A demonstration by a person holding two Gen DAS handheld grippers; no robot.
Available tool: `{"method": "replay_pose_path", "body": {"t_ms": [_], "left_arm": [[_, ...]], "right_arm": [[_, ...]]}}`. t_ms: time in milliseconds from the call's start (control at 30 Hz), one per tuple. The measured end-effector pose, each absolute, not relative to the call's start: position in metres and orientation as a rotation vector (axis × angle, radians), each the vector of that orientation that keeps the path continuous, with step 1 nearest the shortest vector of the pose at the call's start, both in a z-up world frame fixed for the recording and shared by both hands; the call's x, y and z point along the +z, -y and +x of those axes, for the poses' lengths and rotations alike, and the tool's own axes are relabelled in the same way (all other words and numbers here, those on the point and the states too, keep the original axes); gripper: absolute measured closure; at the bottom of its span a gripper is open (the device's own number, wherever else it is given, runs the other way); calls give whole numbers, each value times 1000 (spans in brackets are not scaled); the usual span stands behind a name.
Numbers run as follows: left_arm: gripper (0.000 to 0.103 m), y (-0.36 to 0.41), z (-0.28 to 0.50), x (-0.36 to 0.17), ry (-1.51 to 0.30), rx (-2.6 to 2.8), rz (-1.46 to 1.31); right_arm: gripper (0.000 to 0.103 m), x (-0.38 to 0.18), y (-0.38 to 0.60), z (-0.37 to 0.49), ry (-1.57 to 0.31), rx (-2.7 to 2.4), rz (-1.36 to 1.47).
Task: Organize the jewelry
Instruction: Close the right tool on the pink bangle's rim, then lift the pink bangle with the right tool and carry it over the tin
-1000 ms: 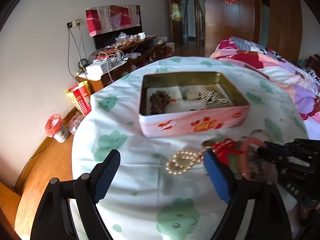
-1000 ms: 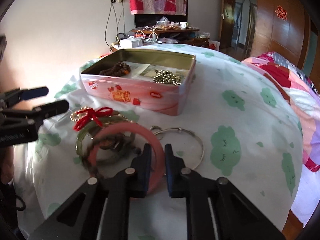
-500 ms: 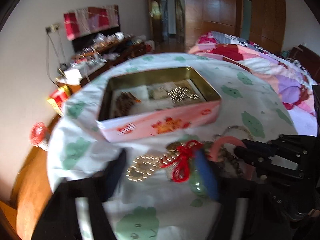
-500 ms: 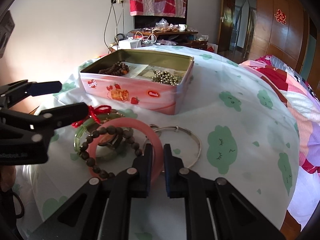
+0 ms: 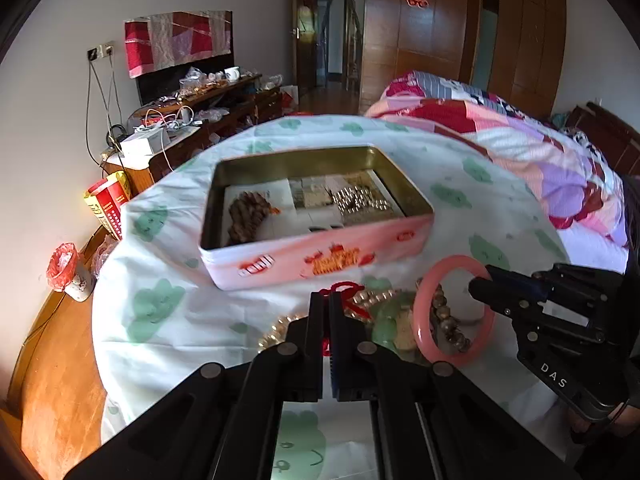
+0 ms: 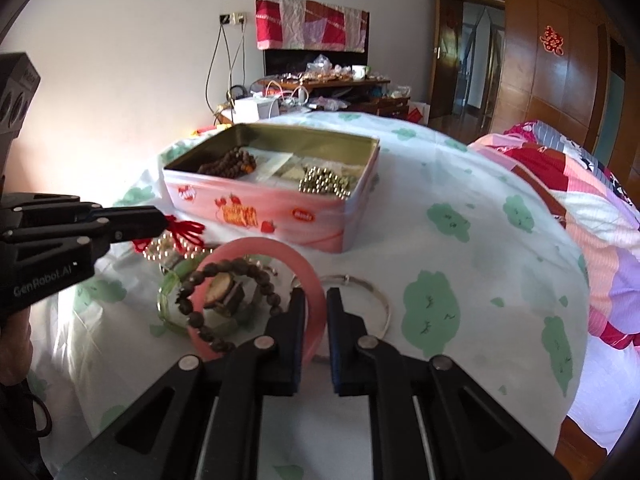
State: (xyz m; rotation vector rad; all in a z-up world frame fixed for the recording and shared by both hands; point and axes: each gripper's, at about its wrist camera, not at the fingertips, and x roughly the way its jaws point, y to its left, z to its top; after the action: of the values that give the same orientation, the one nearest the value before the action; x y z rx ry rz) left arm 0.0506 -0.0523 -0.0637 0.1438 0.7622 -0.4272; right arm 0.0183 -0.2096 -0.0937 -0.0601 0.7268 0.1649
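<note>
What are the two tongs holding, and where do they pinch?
The right tongs pinch the pink bangle on its near rim. The left tongs have just closed on the red tassel cord tied to the gold bead bracelet.

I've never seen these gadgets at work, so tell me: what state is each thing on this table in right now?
Left tool: just closed, shut on the red tassel.
Right tool: shut on the pink bangle, tilted up off the cloth.
Pink tin: lid off, beads inside.
Silver bangle: flat on the cloth.
Green bangle: in the pile, untouched.
</note>
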Motion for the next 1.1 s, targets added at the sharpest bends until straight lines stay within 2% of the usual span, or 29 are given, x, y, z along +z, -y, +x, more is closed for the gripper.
{"method": "replay_pose_path", "body": {"t_ms": [1100], "left_arm": [[103, 41, 59, -17, -644, -366, 145]], "right_arm": [[91, -50, 219, 19, -624, 160, -43]]}}
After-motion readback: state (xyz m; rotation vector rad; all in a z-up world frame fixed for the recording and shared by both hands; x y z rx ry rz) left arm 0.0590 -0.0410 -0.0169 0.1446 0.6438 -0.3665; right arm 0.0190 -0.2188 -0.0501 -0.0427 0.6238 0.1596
